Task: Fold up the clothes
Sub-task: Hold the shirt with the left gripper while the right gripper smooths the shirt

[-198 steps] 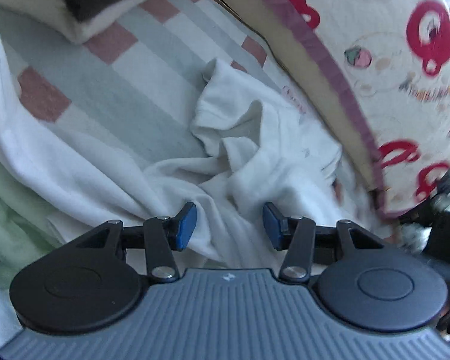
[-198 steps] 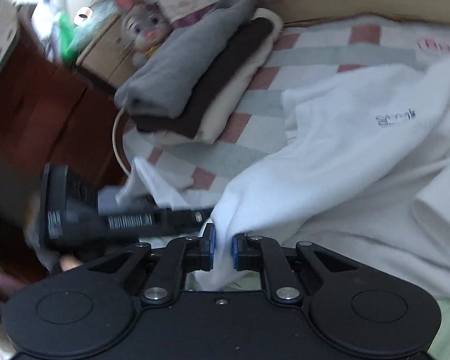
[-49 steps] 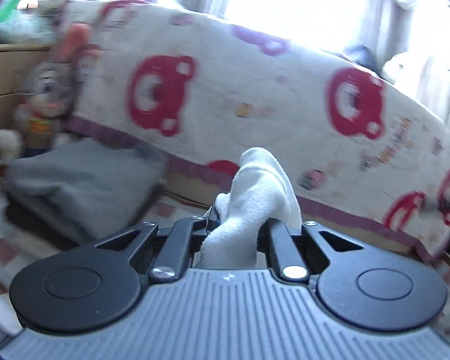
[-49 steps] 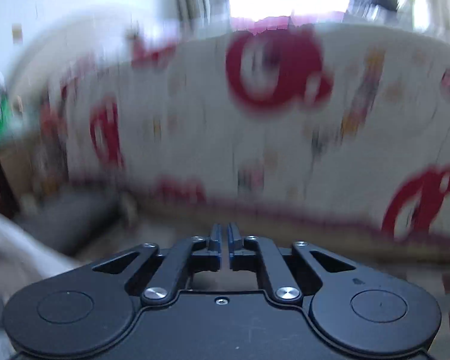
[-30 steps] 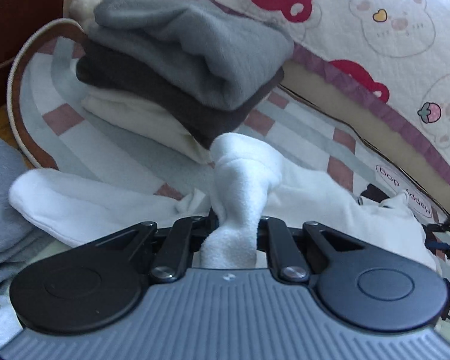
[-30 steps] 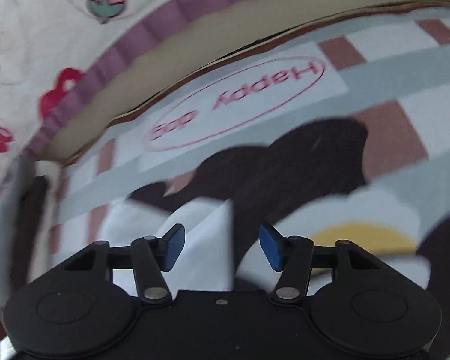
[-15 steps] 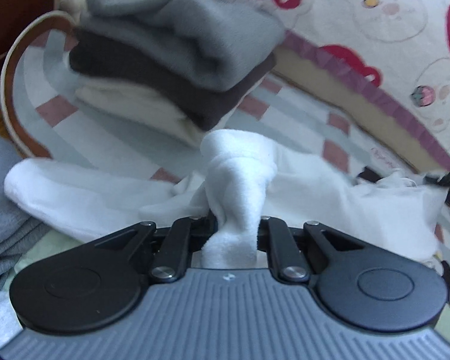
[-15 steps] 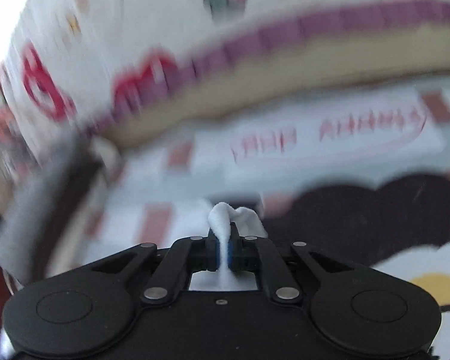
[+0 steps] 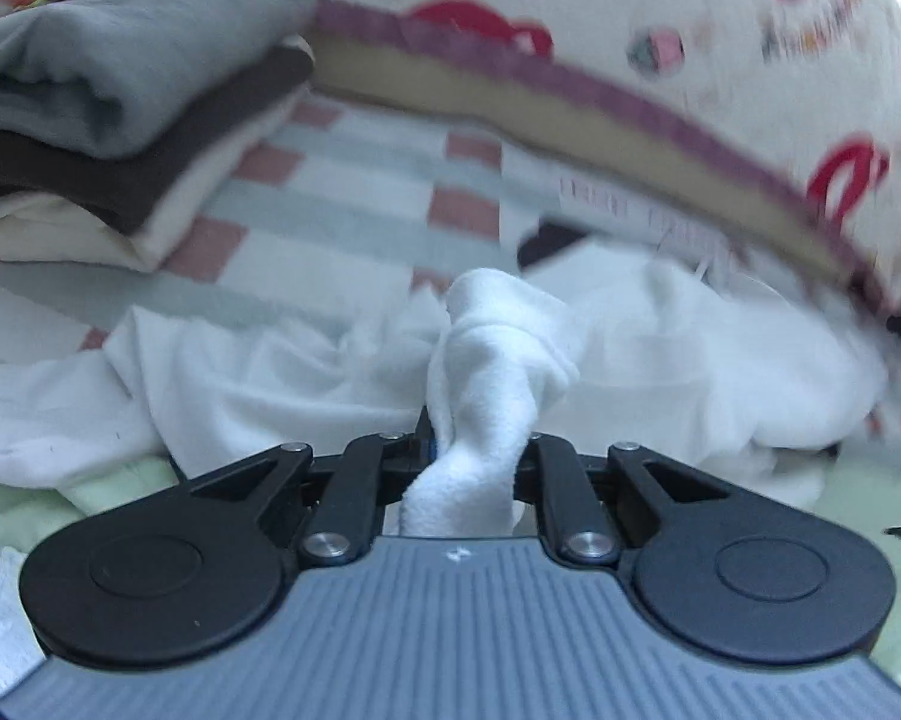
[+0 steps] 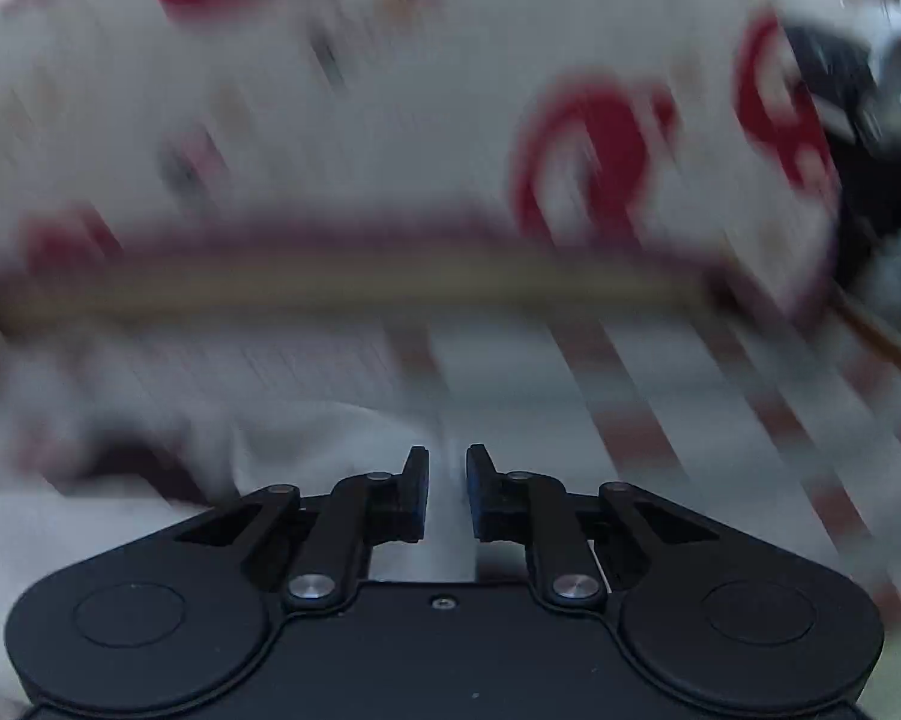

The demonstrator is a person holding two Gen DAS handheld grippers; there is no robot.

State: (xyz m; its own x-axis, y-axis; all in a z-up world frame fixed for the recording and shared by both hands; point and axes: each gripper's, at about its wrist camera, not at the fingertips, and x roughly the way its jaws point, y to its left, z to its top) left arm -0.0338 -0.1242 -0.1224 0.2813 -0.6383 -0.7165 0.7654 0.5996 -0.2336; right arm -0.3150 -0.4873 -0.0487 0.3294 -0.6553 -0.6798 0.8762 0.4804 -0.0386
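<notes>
Right claw (image 10: 448, 483) released, parted – white garment (image 9: 492, 372) bunched inside left claw (image 9: 477, 444)

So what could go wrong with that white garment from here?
1. The left gripper pinches a thick bunched wad of the white garment, not a flat edge, so the fold may come out lumpy.
2. The right gripper has its jaws slightly apart; the blurred picture leaves it unclear whether it grips any cloth, so that side could drop.
3. The folded stack lies close; dragged cloth might disturb it.
</notes>
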